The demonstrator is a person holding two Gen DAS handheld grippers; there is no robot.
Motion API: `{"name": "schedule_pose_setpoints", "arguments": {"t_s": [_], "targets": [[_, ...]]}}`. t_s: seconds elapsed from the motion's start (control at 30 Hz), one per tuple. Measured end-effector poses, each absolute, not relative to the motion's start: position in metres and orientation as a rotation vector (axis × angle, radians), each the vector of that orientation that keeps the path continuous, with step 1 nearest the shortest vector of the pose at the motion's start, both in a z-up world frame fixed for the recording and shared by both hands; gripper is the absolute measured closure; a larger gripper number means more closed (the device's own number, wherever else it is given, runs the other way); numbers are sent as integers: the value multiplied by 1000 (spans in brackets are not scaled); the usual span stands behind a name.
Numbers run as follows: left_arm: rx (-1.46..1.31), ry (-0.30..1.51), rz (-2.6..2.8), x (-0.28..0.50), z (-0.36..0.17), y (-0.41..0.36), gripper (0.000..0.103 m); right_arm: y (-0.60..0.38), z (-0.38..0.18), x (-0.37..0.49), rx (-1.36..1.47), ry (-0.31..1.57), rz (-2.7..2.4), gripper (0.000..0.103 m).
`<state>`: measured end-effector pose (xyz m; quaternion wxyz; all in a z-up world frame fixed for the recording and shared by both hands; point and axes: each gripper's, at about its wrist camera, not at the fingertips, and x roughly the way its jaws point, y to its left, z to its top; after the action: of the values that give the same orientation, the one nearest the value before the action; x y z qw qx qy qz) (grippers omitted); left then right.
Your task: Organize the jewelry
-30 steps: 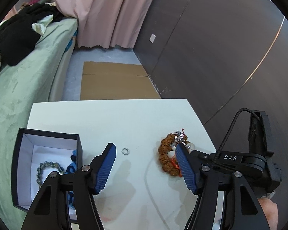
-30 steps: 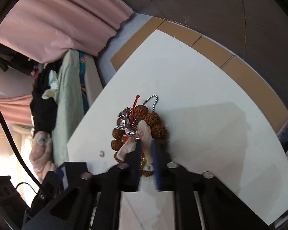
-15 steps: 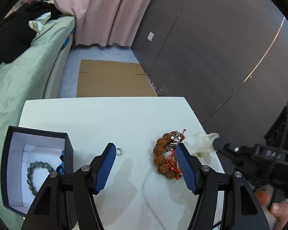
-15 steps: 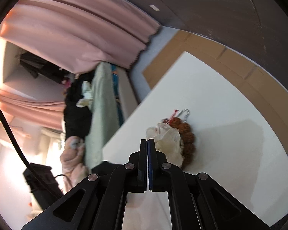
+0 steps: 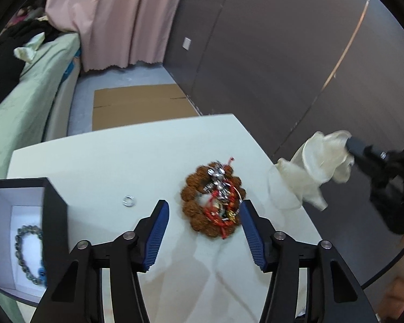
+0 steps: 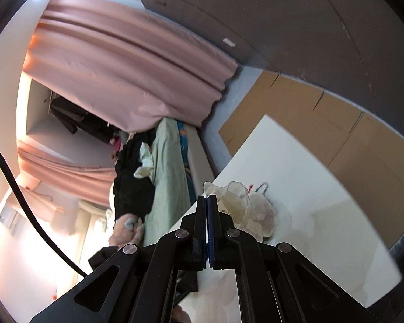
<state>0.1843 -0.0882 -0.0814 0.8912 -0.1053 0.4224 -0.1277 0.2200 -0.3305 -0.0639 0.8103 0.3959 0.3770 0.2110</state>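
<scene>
A brown bead bracelet (image 5: 202, 210) with red cord and silver charms tangled on it lies on the white table (image 5: 121, 156). My left gripper (image 5: 204, 223) is open, low over the table, its blue pads either side of the bracelet's near edge. A small silver ring (image 5: 128, 200) lies to its left. My right gripper (image 6: 207, 202) is shut on a sheer cream pouch (image 6: 239, 210), held up over the table's right edge; the pouch also shows in the left wrist view (image 5: 317, 169). A black box (image 5: 27, 231) at the left holds a grey bead bracelet (image 5: 27, 253).
A green bed (image 5: 27, 102) with dark clothes runs along the left. Flat cardboard (image 5: 140, 107) lies on the floor beyond the table. A dark wall (image 5: 282, 53) and a pink curtain (image 5: 115, 18) stand behind.
My right gripper has closed on the cream pouch, lifted it off the bracelet pile and carried it right. My left gripper has shifted right, so the bracelet now sits between its fingers.
</scene>
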Motion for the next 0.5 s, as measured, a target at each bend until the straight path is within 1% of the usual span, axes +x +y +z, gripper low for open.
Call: {"name": "schedule_pose_setpoints", "arguments": {"t_s": [0.17, 0.33, 0.37, 0.4, 0.43, 0.47, 0.5], "targets": [[-203, 902, -251, 191, -93, -100, 54, -344, -65, 221, 861, 814, 435, 101], [-209, 919, -215, 199, -105, -105, 56, -348, -64, 220, 862, 810, 437, 101], [-208, 922, -212, 201, -107, -107, 57, -348, -64, 220, 863, 812, 437, 101], [-204, 925, -210, 202, -108, -107, 63, -348, -65, 220, 864, 815, 437, 101], [-198, 928, -208, 202, -110, -109, 67, -350, -66, 219, 865, 818, 437, 101], [-188, 931, -205, 203, -111, -111, 69, -350, -66, 220, 865, 821, 436, 101], [-174, 922, -197, 203, -111, -114, 69, -351, -66, 220, 865, 822, 436, 101]]}}
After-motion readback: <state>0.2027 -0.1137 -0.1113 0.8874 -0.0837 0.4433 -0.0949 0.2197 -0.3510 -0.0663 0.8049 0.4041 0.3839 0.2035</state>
